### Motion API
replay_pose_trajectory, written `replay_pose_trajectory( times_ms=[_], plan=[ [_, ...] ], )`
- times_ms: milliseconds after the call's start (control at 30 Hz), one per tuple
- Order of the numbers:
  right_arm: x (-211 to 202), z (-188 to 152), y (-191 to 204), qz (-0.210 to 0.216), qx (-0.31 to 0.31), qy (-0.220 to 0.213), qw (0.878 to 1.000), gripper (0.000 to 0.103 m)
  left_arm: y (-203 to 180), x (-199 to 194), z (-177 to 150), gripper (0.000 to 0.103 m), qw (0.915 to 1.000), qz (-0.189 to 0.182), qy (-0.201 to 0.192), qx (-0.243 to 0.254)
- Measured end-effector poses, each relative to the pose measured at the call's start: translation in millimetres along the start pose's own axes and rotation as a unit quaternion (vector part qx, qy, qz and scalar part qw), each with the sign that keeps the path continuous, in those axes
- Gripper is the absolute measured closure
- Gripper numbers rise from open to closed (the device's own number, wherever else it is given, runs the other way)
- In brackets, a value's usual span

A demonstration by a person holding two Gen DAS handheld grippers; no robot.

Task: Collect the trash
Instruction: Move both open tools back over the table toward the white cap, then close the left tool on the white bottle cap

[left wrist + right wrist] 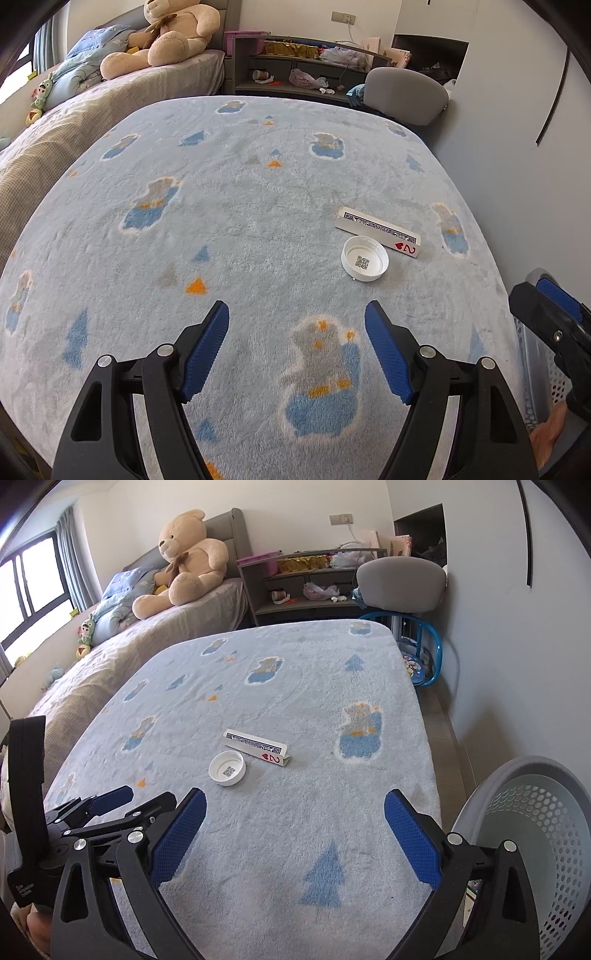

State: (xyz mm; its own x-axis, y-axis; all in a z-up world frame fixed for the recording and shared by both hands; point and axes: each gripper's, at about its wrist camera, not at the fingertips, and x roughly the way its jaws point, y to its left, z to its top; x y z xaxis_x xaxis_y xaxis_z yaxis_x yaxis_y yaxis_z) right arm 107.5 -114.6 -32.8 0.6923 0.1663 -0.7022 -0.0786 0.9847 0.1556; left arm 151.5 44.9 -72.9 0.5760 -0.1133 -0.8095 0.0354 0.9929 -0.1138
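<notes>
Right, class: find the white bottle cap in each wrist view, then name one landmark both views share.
Left wrist view: the white bottle cap lies right of centre on the blue fleece blanket, ahead of the open left gripper.
Right wrist view: the cap lies left of centre.
Shared landmark: the folded two-of-hearts playing card, just behind the cap.

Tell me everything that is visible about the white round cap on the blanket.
The white cap is a shallow round lid, apparently plastic, lying with its hollow side up. A small square QR-style code is printed inside on its floor, and a low rim runs around it. It rests flat on the fluffy light-blue blanket, just in front of the folded playing card; whether they touch cannot be told. No hand-held gripper touches it.
</notes>
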Motion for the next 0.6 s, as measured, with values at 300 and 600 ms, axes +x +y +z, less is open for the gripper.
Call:
replay_pose_trajectory(
  times_ms=[300, 600],
  plan=[
    [-9, -1, -21, 0.005, 0.033, -0.009, 0.999, 0.008, -18, 26, 17, 0.03, 0.9998, -0.007, 0.014, 0.011],
    [-18, -2, -45, 0.008, 0.062, -0.016, 0.998, 0.008, -46, 55, 22, 0.03, 0.9987, 0.003, 0.035, 0.037]
  ],
)
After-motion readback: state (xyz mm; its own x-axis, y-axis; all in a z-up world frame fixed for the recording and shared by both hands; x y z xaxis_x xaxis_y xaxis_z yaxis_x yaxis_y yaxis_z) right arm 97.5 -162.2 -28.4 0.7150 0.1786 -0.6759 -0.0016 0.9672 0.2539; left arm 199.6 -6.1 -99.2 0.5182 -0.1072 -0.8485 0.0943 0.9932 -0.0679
